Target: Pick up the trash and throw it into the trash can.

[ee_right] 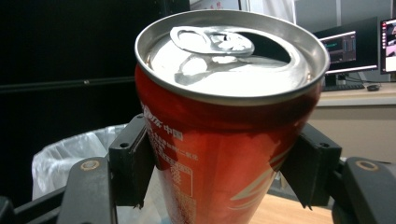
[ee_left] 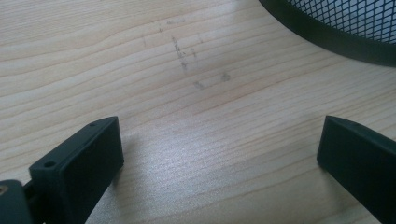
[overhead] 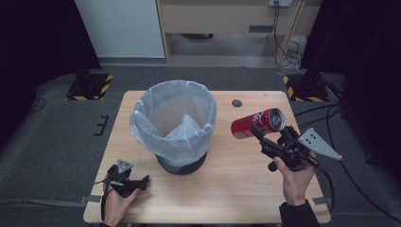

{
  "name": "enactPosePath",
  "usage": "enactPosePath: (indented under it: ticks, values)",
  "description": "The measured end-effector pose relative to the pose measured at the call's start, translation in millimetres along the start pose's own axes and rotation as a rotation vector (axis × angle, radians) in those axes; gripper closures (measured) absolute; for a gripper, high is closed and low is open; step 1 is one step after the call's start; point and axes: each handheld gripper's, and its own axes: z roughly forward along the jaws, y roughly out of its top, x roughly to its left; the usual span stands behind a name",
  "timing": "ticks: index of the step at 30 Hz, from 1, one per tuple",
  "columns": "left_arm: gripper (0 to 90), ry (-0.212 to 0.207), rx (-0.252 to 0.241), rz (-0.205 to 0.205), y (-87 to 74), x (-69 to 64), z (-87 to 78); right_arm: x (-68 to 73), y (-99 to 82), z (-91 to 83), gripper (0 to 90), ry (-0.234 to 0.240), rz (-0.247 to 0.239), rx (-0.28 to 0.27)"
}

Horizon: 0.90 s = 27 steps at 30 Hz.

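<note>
The right claw (overhead: 257, 131) is clamping the opened red can (overhead: 257, 123) aloft (left claw (ee_left: 219, 154) gaping, empty), the lined bin (overhead: 174, 124) beside it awaiting the drop.

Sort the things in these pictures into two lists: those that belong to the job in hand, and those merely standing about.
In the job: red can, clamped in the right gripper; lined waste bin.

Standing about: left gripper, open on the table; monitors; floor cables.
</note>
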Motion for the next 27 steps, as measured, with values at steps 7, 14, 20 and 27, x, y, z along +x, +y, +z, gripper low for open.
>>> enactPosePath:
  ticks: [7, 14, 20, 27]
  values:
    - [0.0, 0.000, 0.000, 0.000, 0.0, 0.0, 0.0, 1.8, 6.5, 7.0, 33.6, 0.004, -0.008, -0.015]
    - [0.0, -0.001, 0.000, 0.000, 0.0, 0.0, 0.0, 4.1, 16.2, 17.9, 33.6, 0.011, -0.011, -0.035]
    - [0.0, -0.001, 0.000, 0.000, 0.0, 0.0, 0.0, 7.1, 21.5, 25.5, 33.6, 0.016, -0.018, -0.042]
    - [0.0, -0.001, 0.000, 0.000, 0.0, 0.0, 0.1, 12.5, 27.6, 36.6, 33.6, 0.029, -0.018, -0.059]
